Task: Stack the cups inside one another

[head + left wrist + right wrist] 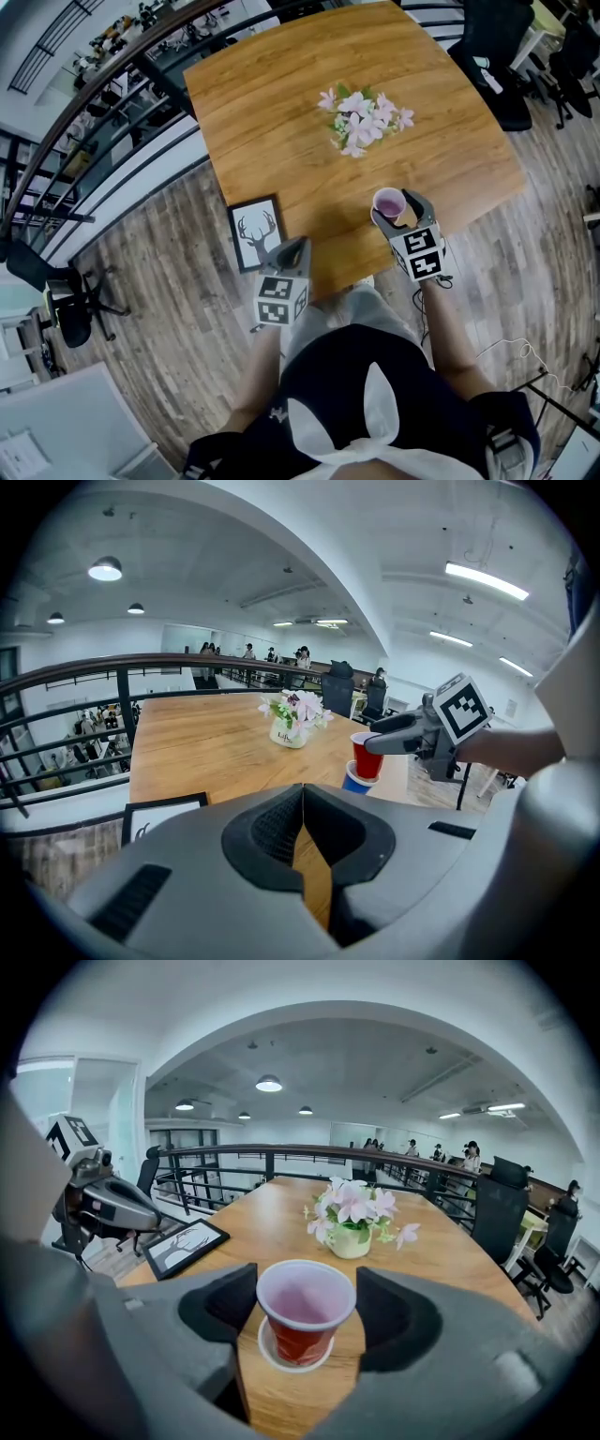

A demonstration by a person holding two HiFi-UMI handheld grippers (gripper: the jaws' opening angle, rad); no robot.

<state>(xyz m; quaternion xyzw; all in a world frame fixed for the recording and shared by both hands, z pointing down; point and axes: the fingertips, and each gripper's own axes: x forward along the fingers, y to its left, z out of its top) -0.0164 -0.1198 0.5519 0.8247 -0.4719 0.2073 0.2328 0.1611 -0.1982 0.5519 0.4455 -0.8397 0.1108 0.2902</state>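
A red cup [305, 1312] stands partly sunk in a blue cup [356, 782], whose white rim [272, 1354] shows round the red one's lower part. Both are near the wooden table's [281, 112] front right edge. My right gripper [398, 214] has one jaw on each side of the red cup [387, 202], and the pads meet its rim. In the left gripper view that gripper [403, 738] reaches the red cup [367, 757] from the right. My left gripper [292, 246] hangs at the table's front edge, left of the cups, shut with nothing in it [302, 789].
A pot of pink flowers [361, 120] stands mid-table behind the cups. A framed deer picture [255, 232] lies at the front left corner, close to my left gripper. A black railing [103, 122] runs along the left, and office chairs [497, 56] stand at the far right.
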